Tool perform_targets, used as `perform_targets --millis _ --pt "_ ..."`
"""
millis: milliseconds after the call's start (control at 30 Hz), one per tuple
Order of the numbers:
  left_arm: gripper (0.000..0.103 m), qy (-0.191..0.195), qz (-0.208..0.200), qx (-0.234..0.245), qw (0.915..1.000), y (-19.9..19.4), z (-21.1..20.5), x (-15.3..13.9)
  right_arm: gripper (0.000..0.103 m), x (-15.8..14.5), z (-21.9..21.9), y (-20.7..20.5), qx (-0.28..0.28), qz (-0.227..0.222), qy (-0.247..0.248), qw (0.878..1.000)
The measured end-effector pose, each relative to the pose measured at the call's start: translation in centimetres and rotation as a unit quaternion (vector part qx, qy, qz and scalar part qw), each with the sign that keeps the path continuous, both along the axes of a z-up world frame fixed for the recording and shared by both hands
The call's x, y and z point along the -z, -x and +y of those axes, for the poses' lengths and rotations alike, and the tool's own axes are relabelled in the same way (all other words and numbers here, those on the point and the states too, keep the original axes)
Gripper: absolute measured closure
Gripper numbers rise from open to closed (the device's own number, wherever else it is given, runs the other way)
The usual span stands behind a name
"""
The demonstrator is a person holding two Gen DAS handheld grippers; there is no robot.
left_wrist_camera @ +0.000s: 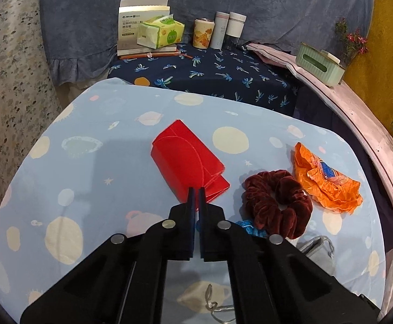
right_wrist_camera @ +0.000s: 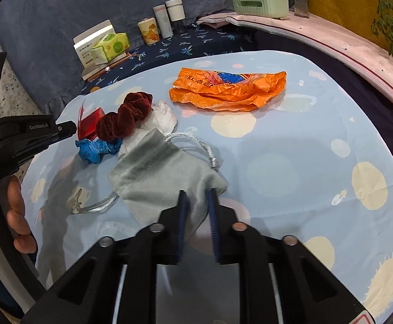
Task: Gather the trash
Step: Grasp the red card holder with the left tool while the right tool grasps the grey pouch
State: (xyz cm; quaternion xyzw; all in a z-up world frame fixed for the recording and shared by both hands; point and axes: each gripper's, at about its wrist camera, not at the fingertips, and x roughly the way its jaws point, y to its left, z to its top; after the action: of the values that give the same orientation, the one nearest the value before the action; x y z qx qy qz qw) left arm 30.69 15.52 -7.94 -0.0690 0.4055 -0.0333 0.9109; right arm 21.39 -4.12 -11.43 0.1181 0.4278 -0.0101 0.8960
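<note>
Nothing appears collected yet. Orange wrapper (right_wrist_camera: 227,90) lies at 12 o'clock, blue scrap (right_wrist_camera: 96,149) at 10 o'clock. Left gripper (left_wrist_camera: 196,189) clenched, empty, over red box (left_wrist_camera: 188,162). Right gripper (right_wrist_camera: 197,193) slightly parted, empty, above grey pouch (right_wrist_camera: 164,172).

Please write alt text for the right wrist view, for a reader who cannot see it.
The right hand-held gripper, slightly open, hovers at a grey drawstring pouch on a light blue tablecloth. Behind the pouch lie a dark red scrunchie, a blue scrap and an orange plastic bag. The left hand-held gripper enters at the left edge.
</note>
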Motion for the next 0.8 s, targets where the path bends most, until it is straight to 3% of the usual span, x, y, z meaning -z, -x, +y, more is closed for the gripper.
perform_targets --millis 200,500,667,700,733,800 --pt "0.103 0.0 -0.023 0.004 0.9997 2.0 0.1 -1.7 0.097 -1.1 0.0 1.3 -0.004 -0.012 -0.012 1.0" --pt "0.103 0.01 -0.057 0.019 0.9981 6.0 -0.7 -5.6 0.097 -5.6 -1.3 4.4 0.008 -0.061 -0.016 0.998" --pt "0.101 0.023 -0.055 0.007 0.9982 6.7 0.0 -5.7 0.097 -6.8 -2.2 5.6 0.012 -0.07 -0.022 0.997" --pt "0.093 0.021 -0.053 0.003 0.9984 6.7 0.2 -5.4 0.097 -6.9 -2.3 5.8 0.012 -0.071 -0.023 0.997" --pt "0.074 0.018 -0.051 0.004 0.9985 6.5 0.5 -5.1 0.097 -6.9 -2.4 5.9 0.013 -0.073 -0.026 0.997" --pt "0.049 0.01 -0.051 -0.007 0.9986 6.2 1.0 -4.5 0.097 -7.0 -2.6 6.0 0.013 -0.073 -0.039 0.996"
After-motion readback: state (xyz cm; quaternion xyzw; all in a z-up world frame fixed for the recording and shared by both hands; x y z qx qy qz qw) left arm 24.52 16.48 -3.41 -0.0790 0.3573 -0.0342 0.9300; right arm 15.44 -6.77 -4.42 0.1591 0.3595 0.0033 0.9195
